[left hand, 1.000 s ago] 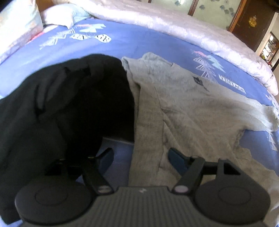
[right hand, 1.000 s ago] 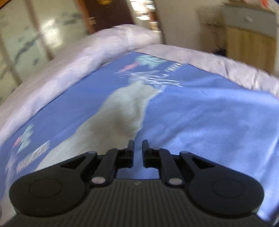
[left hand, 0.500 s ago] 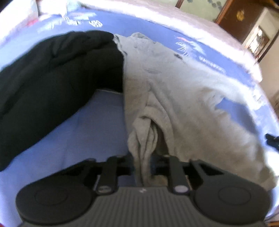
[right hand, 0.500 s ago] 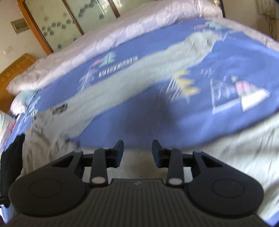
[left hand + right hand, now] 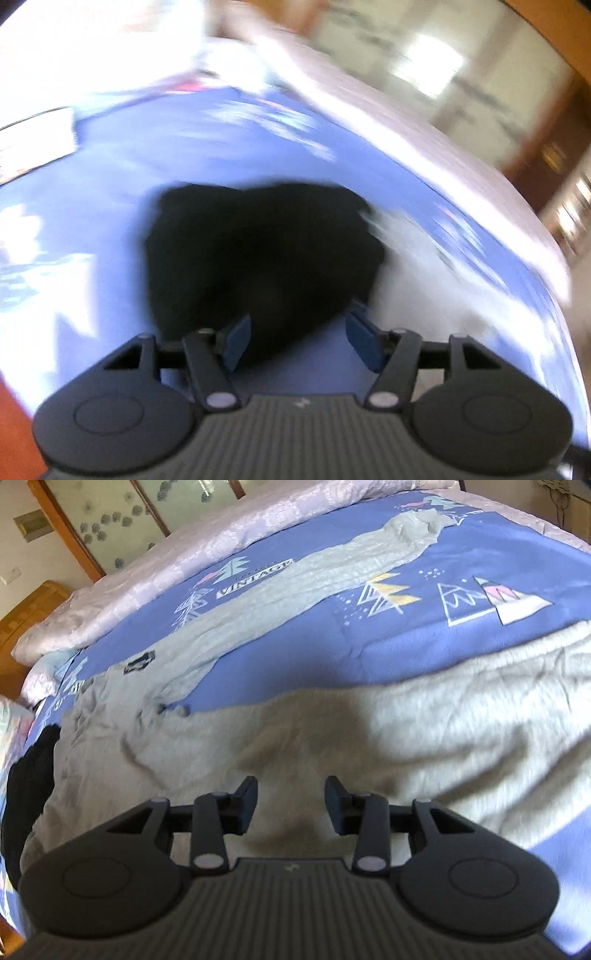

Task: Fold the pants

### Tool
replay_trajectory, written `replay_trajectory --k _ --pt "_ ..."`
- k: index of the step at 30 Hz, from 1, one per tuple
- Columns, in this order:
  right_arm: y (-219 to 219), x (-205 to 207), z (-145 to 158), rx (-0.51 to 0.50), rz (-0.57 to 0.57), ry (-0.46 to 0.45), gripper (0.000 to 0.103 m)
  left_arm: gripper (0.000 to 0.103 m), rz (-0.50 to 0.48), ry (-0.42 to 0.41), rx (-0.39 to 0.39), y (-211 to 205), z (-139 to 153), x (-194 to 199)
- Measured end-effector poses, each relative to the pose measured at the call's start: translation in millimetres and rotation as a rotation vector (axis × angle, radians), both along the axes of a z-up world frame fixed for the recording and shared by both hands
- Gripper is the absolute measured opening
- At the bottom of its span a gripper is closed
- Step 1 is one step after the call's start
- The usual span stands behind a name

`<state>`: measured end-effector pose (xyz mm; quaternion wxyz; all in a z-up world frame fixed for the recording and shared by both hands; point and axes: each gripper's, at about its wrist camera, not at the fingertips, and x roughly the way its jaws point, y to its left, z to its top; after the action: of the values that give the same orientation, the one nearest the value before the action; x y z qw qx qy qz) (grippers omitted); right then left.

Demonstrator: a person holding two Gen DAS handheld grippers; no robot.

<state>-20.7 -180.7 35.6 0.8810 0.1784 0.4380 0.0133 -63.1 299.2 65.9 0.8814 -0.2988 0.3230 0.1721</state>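
Since half a second ago the left gripper has let go of the bunched grey cloth and swung off toward the black garment, view badly motion-blurred; its jaws now stand wide apart, nothing between them; right gripper has spread wider too, empty, poised just above the near leg of the grey pants. Pants lie spread on the bed, legs splayed, far leg running to the far right; judged stage: early, still arranging, no fold made. Next move likely calls for pinching the near leg or waistband and carrying it over the far leg. In the way: black garment touching the pants' left edge; quilt along the far side.
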Motion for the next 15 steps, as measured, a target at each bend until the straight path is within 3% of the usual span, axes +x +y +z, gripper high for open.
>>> replay_trajectory --k 3,5,9,10,11,12,14,15 --pt "6 -6 -3 0.011 -0.004 0.021 0.043 0.095 0.177 0.018 -0.052 47 -13 -9" --pt "9 -5 -6 0.008 -0.009 0.036 0.043 0.103 0.191 0.027 -0.075 68 -22 -5" --pt "12 -1 -8 0.015 -0.035 0.052 0.043 0.102 0.103 0.123 -0.136 94 -59 42" --pt "15 0 -8 0.016 -0.04 0.053 0.043 0.101 0.121 0.097 -0.1 93 -59 49" --pt "17 -1 -8 0.013 -0.041 0.055 0.043 0.076 0.128 0.092 -0.086 91 -58 57" --pt "19 -1 -8 0.004 -0.04 0.057 0.043 0.032 0.114 0.086 -0.099 89 -56 66" --pt "22 -1 -7 -0.02 -0.035 0.062 0.043 0.021 0.155 0.09 -0.151 90 -50 77" --pt "24 0 -7 -0.028 -0.036 0.067 0.043 0.017 0.159 0.1 -0.108 91 -44 80"
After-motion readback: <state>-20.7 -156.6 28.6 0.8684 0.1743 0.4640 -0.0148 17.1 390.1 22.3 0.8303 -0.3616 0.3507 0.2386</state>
